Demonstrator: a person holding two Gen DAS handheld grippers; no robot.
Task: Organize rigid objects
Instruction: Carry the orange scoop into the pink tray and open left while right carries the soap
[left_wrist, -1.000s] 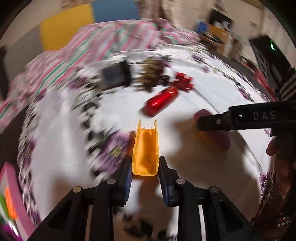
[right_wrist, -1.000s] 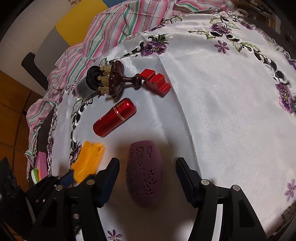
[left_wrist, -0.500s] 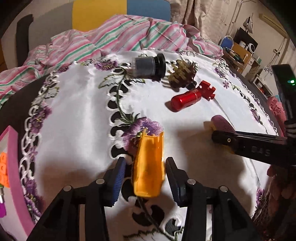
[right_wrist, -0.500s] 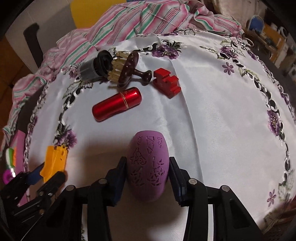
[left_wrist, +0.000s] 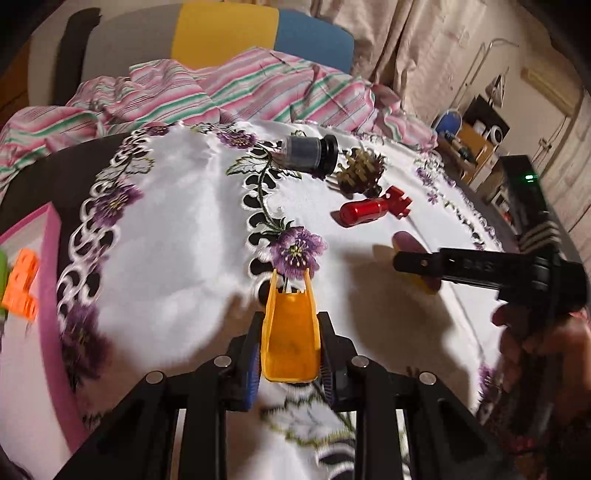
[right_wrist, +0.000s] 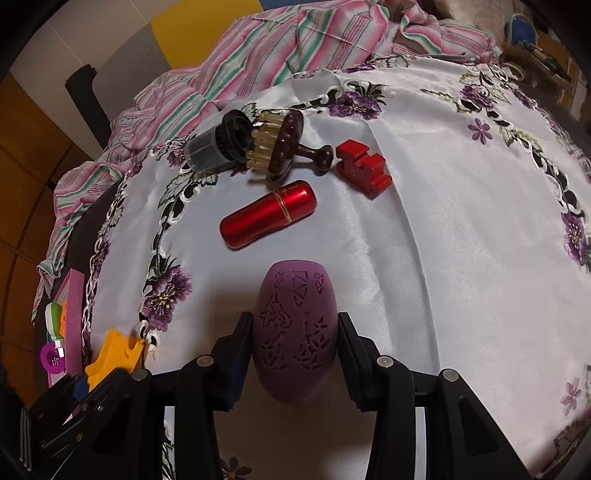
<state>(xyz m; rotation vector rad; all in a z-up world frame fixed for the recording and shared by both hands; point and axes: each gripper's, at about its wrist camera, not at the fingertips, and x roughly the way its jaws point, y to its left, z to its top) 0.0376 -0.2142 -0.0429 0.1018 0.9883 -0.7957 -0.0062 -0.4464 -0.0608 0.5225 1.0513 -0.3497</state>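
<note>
**2 grippers, 2 things held**

The left gripper is closed tight on the yellow scoop. Its fingers press both long sides, and the open end points away toward the purple flower sewn on the white tablecloth. The scoop looks lifted a little off the cloth, but I cannot be sure.

The right gripper is closed tight on the purple oval brush. It sits near the middle of the tablecloth, closer to the near edge.

Toward the far edge lie 4 more things: the red tube, the red block, the brown comb brush and the black jar. The jar and the comb brush touch each other. The pink box sits past the left edge of the cloth, with an orange toy inside.

What could go wrong? The scoop is smooth and held only near its back end, so it could slip or tip if it moves fast. The purple brush is round, so it could pop out of the fingers. The 2 grippers are close, so they could bump. A low move could also snag the lacy holes in the cloth and drag the other things.
</note>
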